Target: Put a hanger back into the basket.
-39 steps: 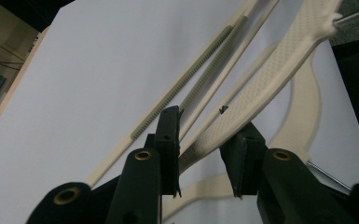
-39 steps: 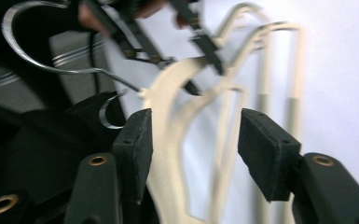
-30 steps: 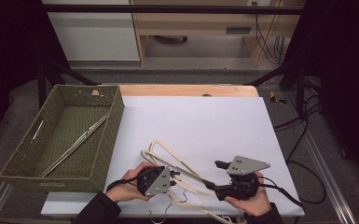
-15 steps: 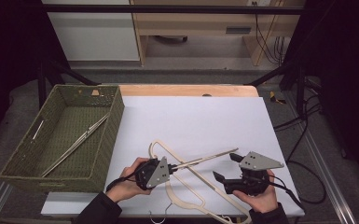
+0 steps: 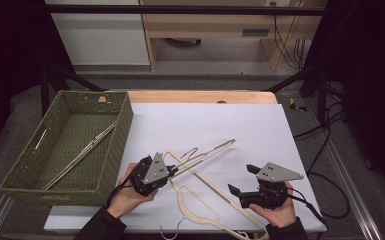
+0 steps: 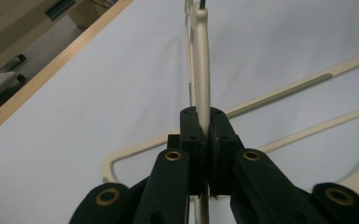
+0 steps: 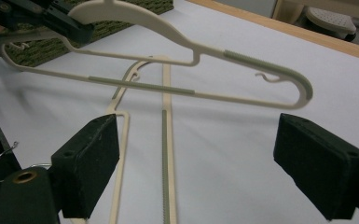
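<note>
While the left gripper (image 5: 172, 171) has its fingers (image 6: 189, 135) pressed tight on the edge of a cream hanger (image 5: 206, 152), that hanger hangs lifted off the white desk (image 5: 220, 120), its far end angled up toward the middle. Seen along the left gripper's own fingers, the hanger's bar runs straight away, edge-on, squeezed between the two black pads. From the right gripper view the same hanger (image 7: 186, 51) shows broadside, its grey ribbed strips and small notch hook plain, the left gripper (image 7: 51, 16) pinching it at the upper left. The right gripper (image 5: 240, 180) sits near the desk's front edge, its fingers (image 7: 91, 163) standing wide apart with nothing between them; they have just been opening. Beneath and between the two grippers a second cream hanger (image 5: 200, 205) lies flat on the desk. From above, a green woven basket (image 5: 122, 125) sits at the desk's left, a long metal piece (image 5: 80, 156) lying inside it.
</note>
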Demonstrator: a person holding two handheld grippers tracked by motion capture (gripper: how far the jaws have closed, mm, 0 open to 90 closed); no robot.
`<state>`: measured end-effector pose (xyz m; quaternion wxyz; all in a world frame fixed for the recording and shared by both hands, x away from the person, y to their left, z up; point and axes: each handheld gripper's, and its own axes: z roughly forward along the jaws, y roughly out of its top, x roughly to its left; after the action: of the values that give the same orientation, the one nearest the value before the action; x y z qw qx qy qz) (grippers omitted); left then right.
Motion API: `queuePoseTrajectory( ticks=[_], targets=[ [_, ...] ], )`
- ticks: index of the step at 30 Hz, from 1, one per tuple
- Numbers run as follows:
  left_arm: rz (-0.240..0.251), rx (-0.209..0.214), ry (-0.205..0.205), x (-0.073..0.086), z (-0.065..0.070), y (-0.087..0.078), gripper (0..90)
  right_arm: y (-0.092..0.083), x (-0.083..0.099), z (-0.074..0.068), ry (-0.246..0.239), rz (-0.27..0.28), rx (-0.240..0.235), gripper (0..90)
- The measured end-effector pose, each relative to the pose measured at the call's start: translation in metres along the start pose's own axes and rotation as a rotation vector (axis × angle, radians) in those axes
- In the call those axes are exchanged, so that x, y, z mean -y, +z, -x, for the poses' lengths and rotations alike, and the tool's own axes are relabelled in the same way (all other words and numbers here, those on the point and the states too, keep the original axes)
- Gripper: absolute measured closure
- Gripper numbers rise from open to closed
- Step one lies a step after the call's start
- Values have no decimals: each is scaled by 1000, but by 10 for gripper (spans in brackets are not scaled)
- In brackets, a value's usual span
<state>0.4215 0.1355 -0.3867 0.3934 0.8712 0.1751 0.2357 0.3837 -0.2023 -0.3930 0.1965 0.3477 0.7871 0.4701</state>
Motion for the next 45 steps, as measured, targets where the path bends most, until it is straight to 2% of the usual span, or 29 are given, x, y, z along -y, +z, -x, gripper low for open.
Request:
queuePoseTrajectory(
  ticks=[4, 7, 10, 12, 15, 22, 28, 32, 40, 45],
  targets=[
    [17, -23, -42, -4, -2, -13, 864, 0, 1, 2, 9, 6, 5, 133],
    [43, -22, -81, -9, -4, -26, 864, -1, 1, 2, 12, 12, 5, 126],
    [69, -31, -97, -14, -5, -40, 863, 0, 2, 3, 17, 9, 6, 114],
    [86, -36, -87, -16, -5, -50, 863, 1, 2, 4, 22, 10, 6, 109],
    [113, -43, -106, -20, -6, -64, 863, 1, 4, 5, 25, 10, 12, 98],
    [140, -63, -123, -28, -13, -97, 863, -2, 3, 5, 31, 41, 27, 73],
    [152, -118, -121, -39, -30, -124, 864, -1, 3, 4, 30, 47, 26, 65],
    [161, -133, -122, -42, -44, -142, 863, -1, 3, 4, 33, 55, 22, 64],
    [137, -213, -144, -36, -73, -169, 864, 0, 3, 4, 33, 56, 20, 66],
    [122, -242, -154, -32, -94, -184, 864, 0, 3, 4, 28, 51, 17, 67]
  ],
)
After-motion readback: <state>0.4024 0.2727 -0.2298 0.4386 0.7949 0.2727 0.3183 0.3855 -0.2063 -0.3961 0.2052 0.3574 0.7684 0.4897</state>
